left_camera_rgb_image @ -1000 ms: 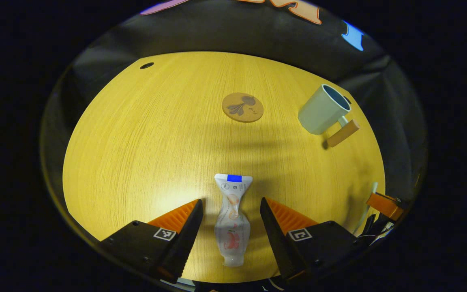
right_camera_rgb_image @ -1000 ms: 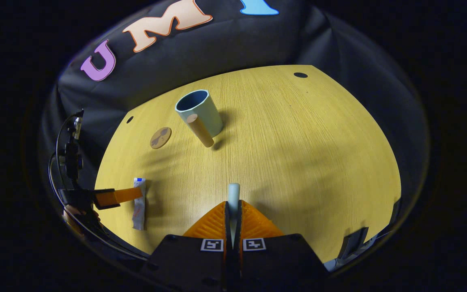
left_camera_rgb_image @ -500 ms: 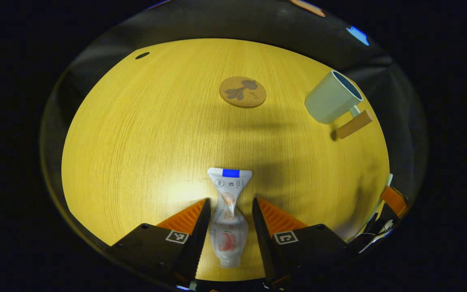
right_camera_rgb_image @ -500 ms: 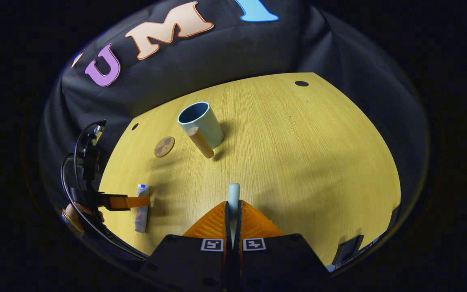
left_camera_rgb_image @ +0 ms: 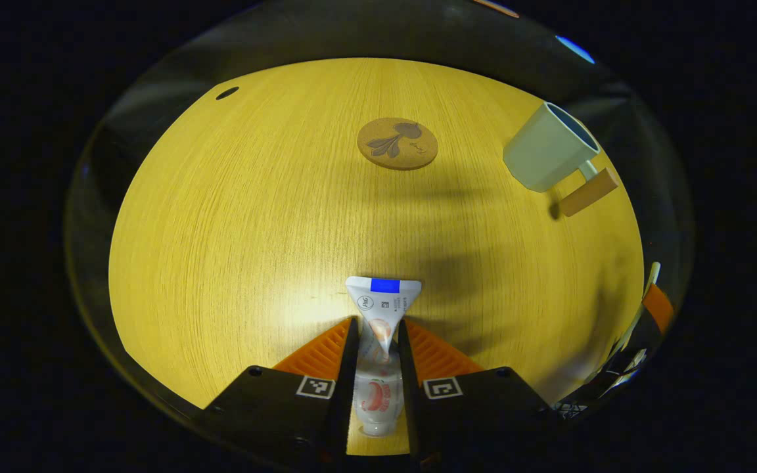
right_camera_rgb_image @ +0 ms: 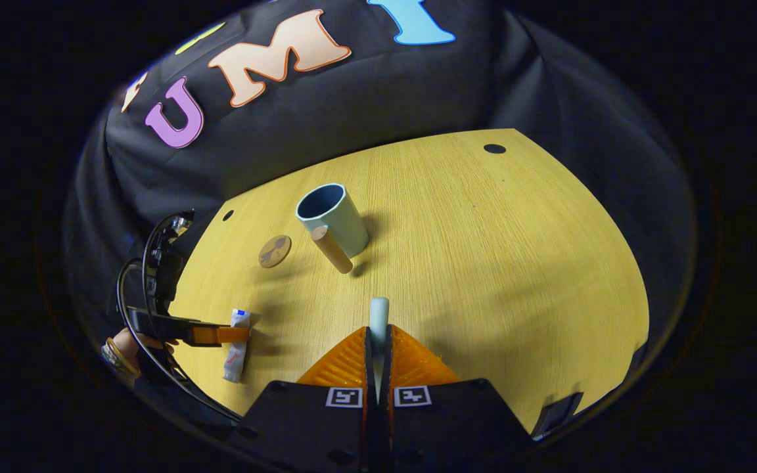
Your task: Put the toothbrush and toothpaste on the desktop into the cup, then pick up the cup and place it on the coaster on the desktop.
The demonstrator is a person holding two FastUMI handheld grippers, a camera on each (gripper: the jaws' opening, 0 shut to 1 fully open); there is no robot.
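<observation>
A white toothpaste tube [left_camera_rgb_image: 378, 328] lies on the yellow wooden desktop [left_camera_rgb_image: 253, 217], and my left gripper [left_camera_rgb_image: 376, 326] is shut on its middle. The same tube [right_camera_rgb_image: 236, 348] appears at the left in the right gripper view, with the left gripper [right_camera_rgb_image: 227, 335] on it. My right gripper [right_camera_rgb_image: 378, 335] is shut on a pale toothbrush [right_camera_rgb_image: 378, 314], whose end sticks out past the fingertips, above the desktop. A pale green cup [right_camera_rgb_image: 332, 220] with a wooden handle [right_camera_rgb_image: 332, 249] stands upright farther back; the cup [left_camera_rgb_image: 549, 157] sits far right in the left gripper view. A round cork coaster [left_camera_rgb_image: 397, 143] lies beyond the tube.
Small dark holes [left_camera_rgb_image: 227, 93] [right_camera_rgb_image: 494, 148] sit near the desktop's far corners. A hand [right_camera_rgb_image: 130, 345] holds the left gripper at the table's left edge. Black cloth wall rises behind the desktop. The right gripper [left_camera_rgb_image: 648, 309] shows at the right rim of the left gripper view.
My left gripper's fingers have closed from wide apart onto the toothpaste tube. The right gripper, still holding the toothbrush, has risen and tilted back a little.
</observation>
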